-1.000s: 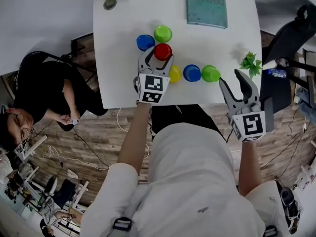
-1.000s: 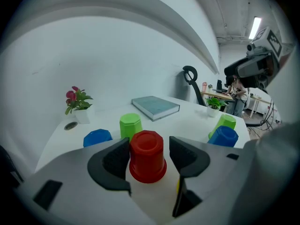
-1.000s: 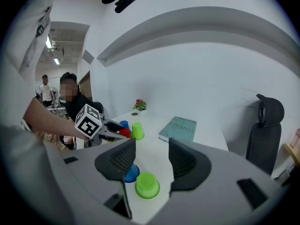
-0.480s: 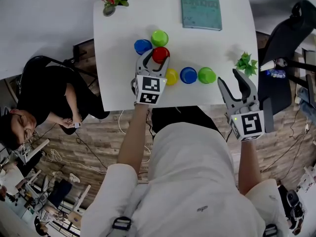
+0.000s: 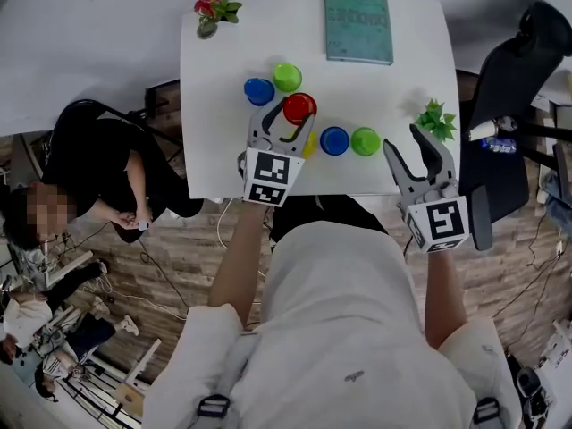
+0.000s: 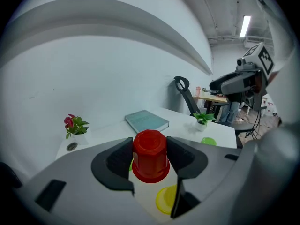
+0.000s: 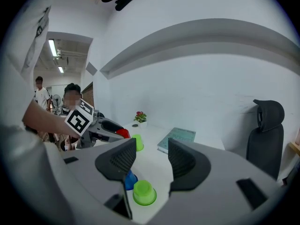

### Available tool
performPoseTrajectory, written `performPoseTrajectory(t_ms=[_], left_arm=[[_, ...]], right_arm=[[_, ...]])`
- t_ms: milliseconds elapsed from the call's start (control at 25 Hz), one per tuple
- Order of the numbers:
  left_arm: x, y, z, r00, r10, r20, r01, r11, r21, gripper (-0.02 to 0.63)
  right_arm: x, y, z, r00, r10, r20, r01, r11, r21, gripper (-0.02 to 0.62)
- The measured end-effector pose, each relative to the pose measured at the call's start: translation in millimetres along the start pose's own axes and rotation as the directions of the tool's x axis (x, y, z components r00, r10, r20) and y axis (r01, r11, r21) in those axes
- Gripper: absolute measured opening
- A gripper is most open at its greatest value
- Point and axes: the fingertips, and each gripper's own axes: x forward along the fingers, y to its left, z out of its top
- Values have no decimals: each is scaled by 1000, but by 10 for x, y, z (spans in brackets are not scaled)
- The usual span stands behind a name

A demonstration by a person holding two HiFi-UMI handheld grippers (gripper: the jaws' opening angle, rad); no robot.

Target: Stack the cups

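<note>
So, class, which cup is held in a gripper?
The red cup, clamped upside down between the fingers of the left gripper; the other cups stand free on the table.

Bare table top [image 5: 393,79] between book [image 5: 357,22] and cup row: wide free passage. Yellow cup [image 5: 310,145], blue cup [image 5: 334,140], green cup [image 5: 365,141] line near edge, close together. Left gripper [image 5: 288,116], clamped on red cup [image 5: 299,108], fills gap toward far blue cup [image 5: 259,90], far green cup [image 5: 287,76]. Small plant [image 5: 435,119] just beside right gripper [image 5: 407,143], jaws apart, empty. Near left corner free.
</note>
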Motion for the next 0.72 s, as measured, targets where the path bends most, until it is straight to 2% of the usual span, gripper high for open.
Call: performPoseTrajectory(t_ms=[200,720], left_arm=[[-128,-285,164,999,-32,22,33,999,-21,235],[-56,-935,222,991,-131,7,130,991,23,235]], right_arm=[[-77,-3,14,1000,14,18,-14,1000,4,216],[-234,-84,-62,999,19,32,-19,1000,19,213]])
